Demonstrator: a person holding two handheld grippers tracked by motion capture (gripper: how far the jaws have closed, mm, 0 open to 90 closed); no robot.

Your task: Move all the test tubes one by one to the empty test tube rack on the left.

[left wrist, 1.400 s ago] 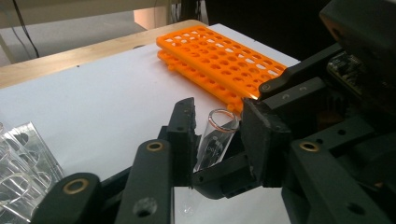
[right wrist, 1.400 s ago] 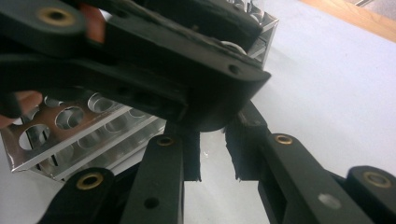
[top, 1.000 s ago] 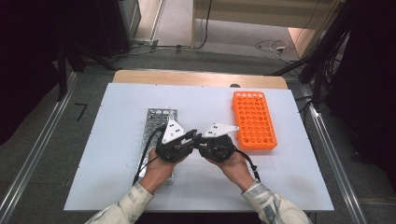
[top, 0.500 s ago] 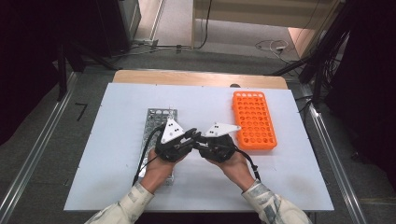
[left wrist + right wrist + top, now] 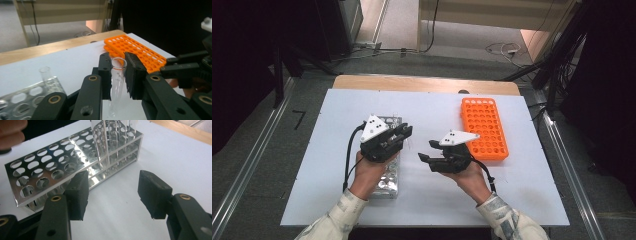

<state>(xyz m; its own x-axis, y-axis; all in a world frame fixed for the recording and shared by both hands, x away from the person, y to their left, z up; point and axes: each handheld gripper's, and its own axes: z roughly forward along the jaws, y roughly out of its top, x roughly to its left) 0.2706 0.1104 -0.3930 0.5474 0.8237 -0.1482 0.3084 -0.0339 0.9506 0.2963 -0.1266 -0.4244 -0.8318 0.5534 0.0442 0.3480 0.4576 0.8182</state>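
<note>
Left gripper view: left gripper (image 5: 117, 75) is clamping a clear glass test tube (image 5: 117, 82).
Right gripper (image 5: 113, 192): jaws have just been opening, nothing between them.
Remaining: seating it in the orange plastic rack (image 5: 140, 51).

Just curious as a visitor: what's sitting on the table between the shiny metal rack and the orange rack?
Nothing rests there: in the high view, bare white table separates the metal rack from the orange rack; the right gripper is held above that stretch.

White table (image 5: 337, 190) with a metal tube rack (image 5: 388, 182) and an orange rack (image 5: 484, 127) directly on it
</note>
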